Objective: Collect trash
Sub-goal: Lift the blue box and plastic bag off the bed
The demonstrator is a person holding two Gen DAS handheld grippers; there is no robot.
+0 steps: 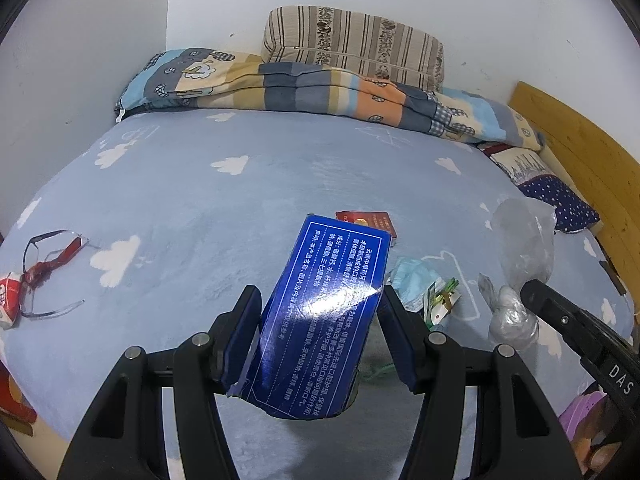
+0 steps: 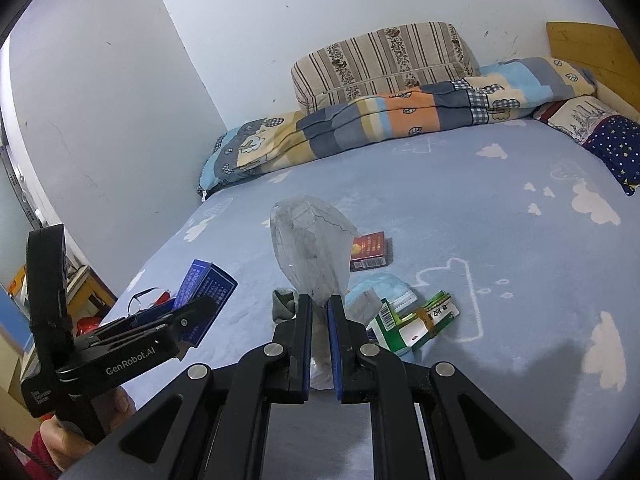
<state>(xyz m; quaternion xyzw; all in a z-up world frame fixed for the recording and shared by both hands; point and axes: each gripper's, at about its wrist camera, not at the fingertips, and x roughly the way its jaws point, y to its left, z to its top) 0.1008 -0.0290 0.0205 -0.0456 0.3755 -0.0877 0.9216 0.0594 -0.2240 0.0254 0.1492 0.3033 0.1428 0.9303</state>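
Already the left gripper (image 1: 316, 308) has its fingers clamped on a long blue printed cardboard box (image 1: 320, 320), lifted above the pale blue cloud-print bed (image 1: 200, 200). At about three o'clock from it, the right gripper (image 2: 319, 312) has its fingers clenched on the neck of a clear thin plastic bag (image 2: 312, 248), whose mouth looks pinched and slack. The box could miss the opening, or snag the film and tear it free. A red cigarette pack (image 2: 369, 251) and a crumpled blue face mask (image 2: 380, 286) lie beyond, uncollected.
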